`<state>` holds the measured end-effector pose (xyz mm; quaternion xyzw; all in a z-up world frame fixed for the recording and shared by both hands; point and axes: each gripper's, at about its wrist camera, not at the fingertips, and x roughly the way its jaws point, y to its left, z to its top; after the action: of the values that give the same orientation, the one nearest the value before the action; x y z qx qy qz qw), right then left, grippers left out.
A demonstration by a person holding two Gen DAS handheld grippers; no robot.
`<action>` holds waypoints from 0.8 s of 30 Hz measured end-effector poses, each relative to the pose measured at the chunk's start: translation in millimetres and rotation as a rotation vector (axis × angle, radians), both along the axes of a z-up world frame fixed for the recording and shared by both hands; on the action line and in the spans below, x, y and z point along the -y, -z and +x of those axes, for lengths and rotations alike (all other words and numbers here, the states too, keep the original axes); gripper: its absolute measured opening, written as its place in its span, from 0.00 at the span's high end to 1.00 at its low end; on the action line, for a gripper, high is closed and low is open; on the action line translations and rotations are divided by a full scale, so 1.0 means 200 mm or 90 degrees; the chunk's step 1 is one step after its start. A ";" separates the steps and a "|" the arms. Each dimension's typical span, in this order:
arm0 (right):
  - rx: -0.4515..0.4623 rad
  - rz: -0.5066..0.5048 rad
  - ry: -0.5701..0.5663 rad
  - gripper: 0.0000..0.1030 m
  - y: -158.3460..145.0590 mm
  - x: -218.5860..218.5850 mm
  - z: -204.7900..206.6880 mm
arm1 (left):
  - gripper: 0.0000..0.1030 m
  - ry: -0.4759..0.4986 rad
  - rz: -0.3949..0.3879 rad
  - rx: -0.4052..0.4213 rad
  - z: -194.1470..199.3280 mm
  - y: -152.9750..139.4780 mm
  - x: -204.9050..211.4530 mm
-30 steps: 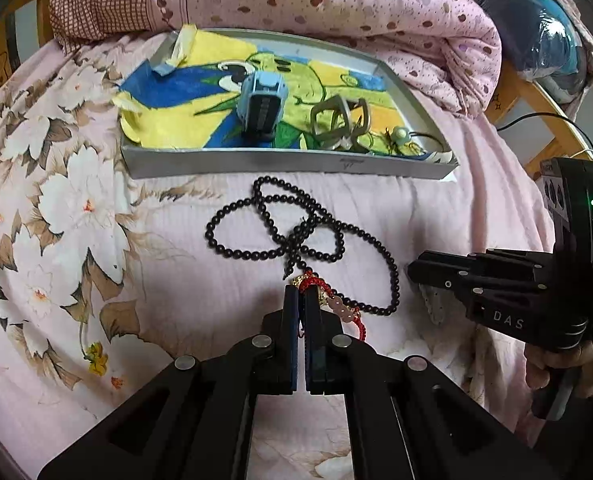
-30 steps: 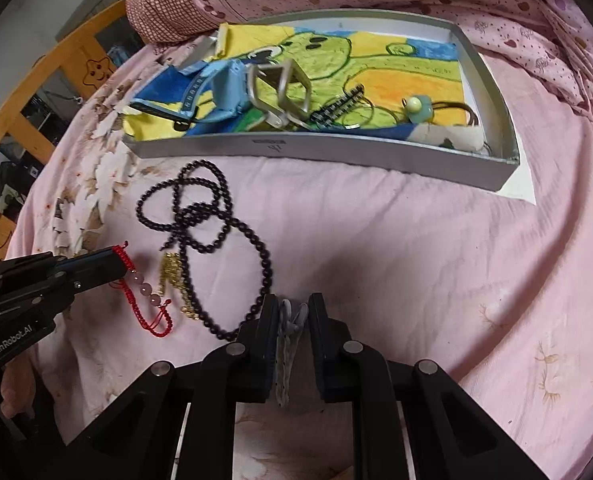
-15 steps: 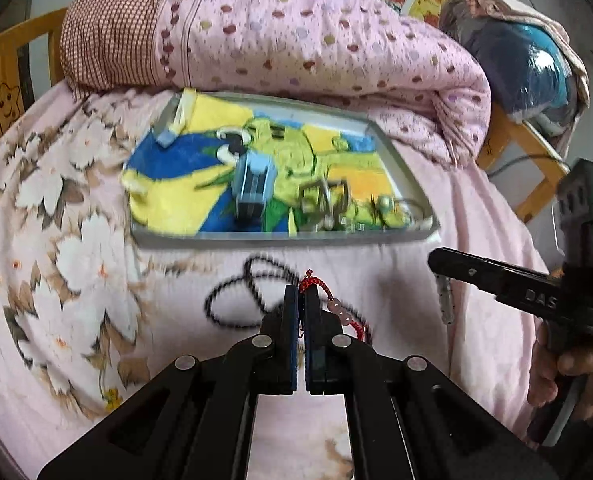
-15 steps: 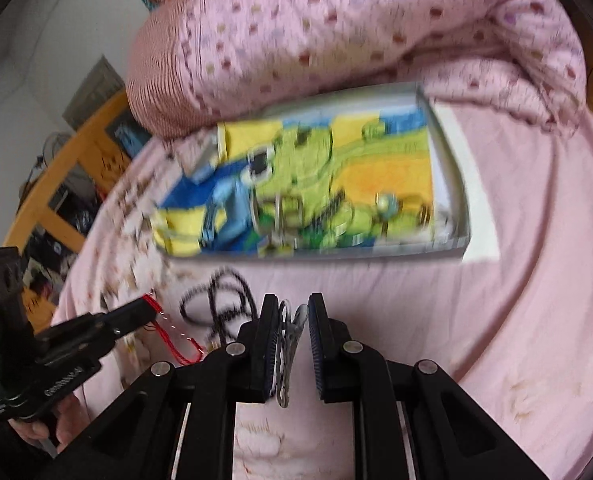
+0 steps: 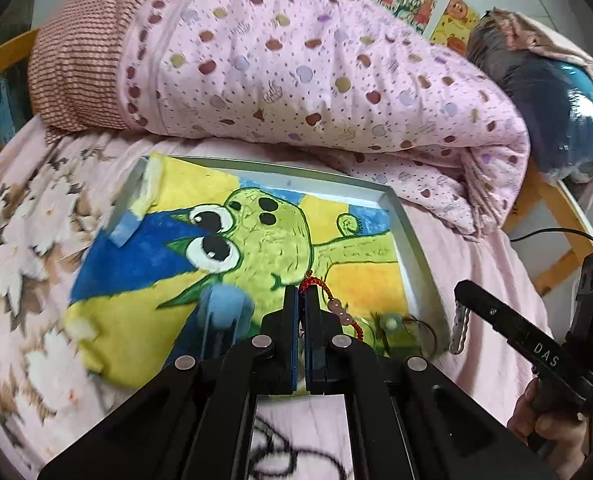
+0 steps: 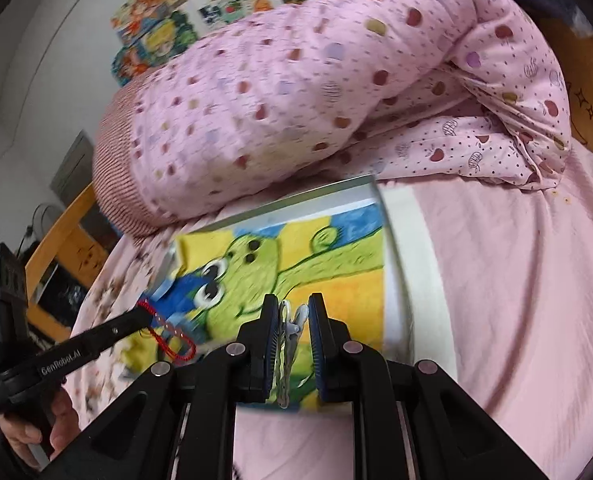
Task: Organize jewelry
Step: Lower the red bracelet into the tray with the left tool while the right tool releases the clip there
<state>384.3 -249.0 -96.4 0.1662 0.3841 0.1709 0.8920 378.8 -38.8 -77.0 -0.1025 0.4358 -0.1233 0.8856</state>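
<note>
Both hand-held grippers carry jewelry above the tray (image 5: pixel 412 236) on the bed.

The left hand-held gripper (image 5: pixel 301 300) is clamped tight on a red cord bracelet (image 5: pixel 338 308), which droops from the tips over the tray's near right part, its pink beads trailing down and right; the right hand-held gripper (image 6: pixel 294 320) pinches a silver hair clip (image 6: pixel 290 344), long axis running along the fingers, tip hanging toward the camera, over the tray's near right corner; both point toward the rolled pink quilt (image 5: pixel 316 64) behind the tray; the tray holds a frog drawing (image 5: pixel 256 240) and lies on the pink bed sheet (image 6: pixel 516 280); posters (image 6: pixel 216 4) hang on the wall beyond.
</note>
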 end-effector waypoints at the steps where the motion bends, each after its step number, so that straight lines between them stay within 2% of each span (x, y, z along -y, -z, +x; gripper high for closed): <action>1: -0.001 -0.001 0.003 0.86 0.02 0.01 0.04 | 0.99 0.002 0.004 -0.004 0.04 0.02 0.02; 8: -0.024 -0.017 -0.004 0.86 0.14 0.01 0.17 | 0.99 0.012 0.015 -0.046 0.23 0.18 0.10; 15: -0.059 -0.046 -0.005 0.85 0.27 0.02 0.20 | 0.99 0.010 0.025 -0.081 0.29 0.27 0.12; 22: -0.055 -0.063 0.005 0.84 0.26 0.04 0.19 | 0.98 -0.001 0.019 -0.103 0.30 0.31 0.11; 24: -0.050 -0.068 0.003 0.84 0.24 0.04 0.19 | 0.92 -0.009 0.011 -0.112 0.30 0.31 0.09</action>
<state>421.4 -257.7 -144.4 0.1257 0.4270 0.1415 0.8842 439.2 -57.2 -138.3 -0.1081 0.5121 -0.1040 0.8457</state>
